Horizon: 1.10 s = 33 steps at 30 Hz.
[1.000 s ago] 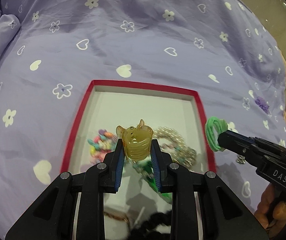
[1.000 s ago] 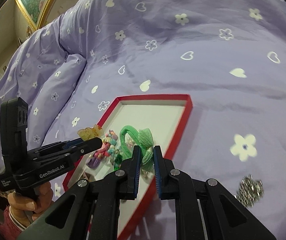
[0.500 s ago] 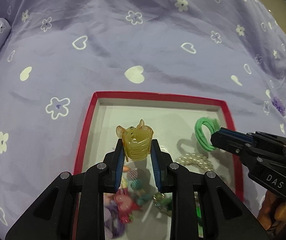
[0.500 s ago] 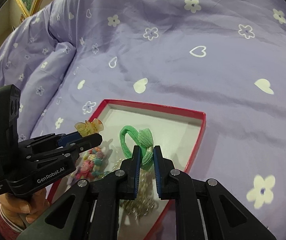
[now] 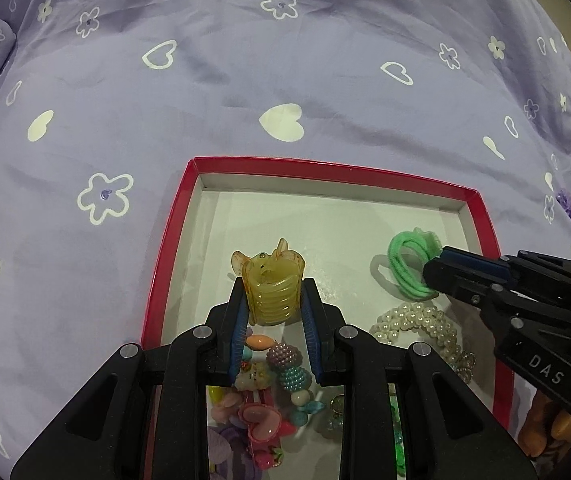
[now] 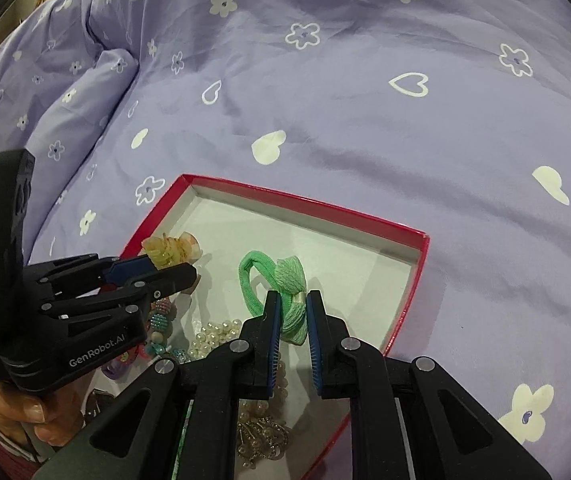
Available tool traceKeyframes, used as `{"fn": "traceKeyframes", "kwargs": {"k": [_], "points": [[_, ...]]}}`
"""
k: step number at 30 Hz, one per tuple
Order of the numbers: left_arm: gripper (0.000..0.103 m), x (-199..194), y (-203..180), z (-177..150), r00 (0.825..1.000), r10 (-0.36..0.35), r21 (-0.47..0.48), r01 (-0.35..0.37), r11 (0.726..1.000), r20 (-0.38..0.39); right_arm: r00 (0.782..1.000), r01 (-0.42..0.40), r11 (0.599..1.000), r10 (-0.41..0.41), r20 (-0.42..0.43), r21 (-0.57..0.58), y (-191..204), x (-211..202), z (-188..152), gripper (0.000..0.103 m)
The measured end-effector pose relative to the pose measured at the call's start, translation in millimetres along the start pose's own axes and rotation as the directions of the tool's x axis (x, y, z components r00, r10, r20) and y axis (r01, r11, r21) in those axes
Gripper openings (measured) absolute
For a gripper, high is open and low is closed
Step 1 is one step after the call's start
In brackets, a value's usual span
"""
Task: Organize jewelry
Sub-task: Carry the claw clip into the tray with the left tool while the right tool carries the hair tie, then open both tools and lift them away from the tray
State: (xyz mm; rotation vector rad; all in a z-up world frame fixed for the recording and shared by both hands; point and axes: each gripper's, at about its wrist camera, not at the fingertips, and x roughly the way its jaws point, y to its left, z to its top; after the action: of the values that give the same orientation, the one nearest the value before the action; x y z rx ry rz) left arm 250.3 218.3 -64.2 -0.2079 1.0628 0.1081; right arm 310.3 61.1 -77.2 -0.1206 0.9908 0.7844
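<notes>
from the left wrist, the left gripper (image 5: 272,312) clamped a yellow hair claw (image 5: 271,286) between its fingertips, above the red-rimmed box (image 5: 167,248). from the right wrist, the right gripper (image 6: 290,314) pinched a green hair tie (image 6: 281,286), its loop reaching ahead over the box floor.

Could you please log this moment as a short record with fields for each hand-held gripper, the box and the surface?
left hand-held gripper: shut on yellow claw clip, over the box
right hand-held gripper: shut on green hair tie, over the box
box: red tray with white floor, open top
box contents: pearl strand, colourful bead pieces, pink heart clip
surface: purple bedspread with white hearts and flowers
</notes>
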Motion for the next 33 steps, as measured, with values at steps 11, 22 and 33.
{"fn": "traceKeyframes", "kwargs": {"k": [11, 22, 33], "points": [[0.025, 3.6, -1.9, 2.2, 1.000, 0.003, -0.003, -0.003, 1.000, -0.004, 1.000, 0.009, 1.000, -0.009, -0.013, -0.016, 5.0, 3.4, 3.1, 0.016], [0.032, 2.1, -1.2, 1.6, 1.000, 0.008, -0.017, -0.008, 1.000, -0.006, 1.000, -0.010, 1.000, 0.010, -0.003, -0.005, 4.8, 1.1, 1.1, 0.018], [0.046, -6.6, 3.2, -1.3, 1.000, 0.007, -0.036, -0.007, 0.999, -0.003, 0.999, -0.039, 0.999, 0.038, 0.023, 0.030, 1.9, -9.3, -0.2, 0.030]]}}
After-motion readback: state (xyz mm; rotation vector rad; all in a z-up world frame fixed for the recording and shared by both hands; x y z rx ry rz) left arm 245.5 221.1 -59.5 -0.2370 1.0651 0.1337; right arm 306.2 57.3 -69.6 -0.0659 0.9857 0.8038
